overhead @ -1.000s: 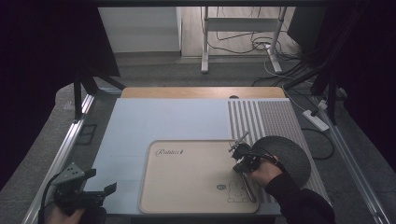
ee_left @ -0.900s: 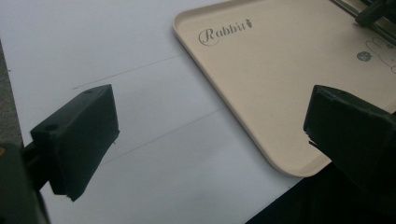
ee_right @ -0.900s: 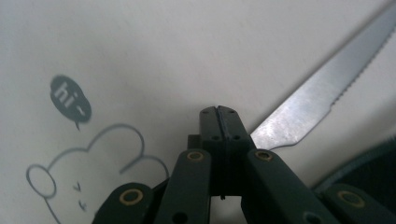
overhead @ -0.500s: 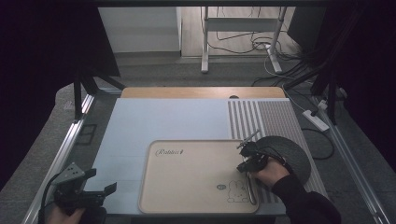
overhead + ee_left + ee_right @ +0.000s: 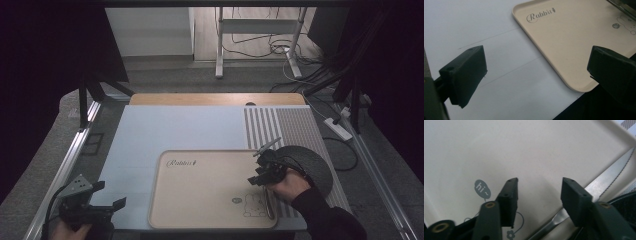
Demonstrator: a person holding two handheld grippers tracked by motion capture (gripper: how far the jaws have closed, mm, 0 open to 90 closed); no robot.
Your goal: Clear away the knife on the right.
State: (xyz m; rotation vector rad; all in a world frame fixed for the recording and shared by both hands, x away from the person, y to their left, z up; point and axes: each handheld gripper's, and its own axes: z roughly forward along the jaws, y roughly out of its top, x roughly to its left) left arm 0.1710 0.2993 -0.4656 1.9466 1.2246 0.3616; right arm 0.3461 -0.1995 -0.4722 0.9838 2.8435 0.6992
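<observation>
So the right claw (image 5: pixel 261 176) has just been opening up, about halfway now, nothing pinched between its pads. It hangs over the beige tray (image 5: pixel 200 200), around 4 o'clock on the worktop (image 5: pixel 170 130). The serrated knife (image 5: pixel 599 187) lies flat along the tray's right rim, just under the right-hand jaw. Left claw (image 5: pixel 107 197) sits wide and empty at 7 o'clock, off the tray's near-left corner.

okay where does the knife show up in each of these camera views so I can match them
High view: knife lies along the tray's right rim, beneath the right gripper.
Left gripper view: its blade crosses the top right corner.
Right gripper view: serrated blade runs diagonally at right.
Shared landmark: the tray's rabbit drawing.
</observation>
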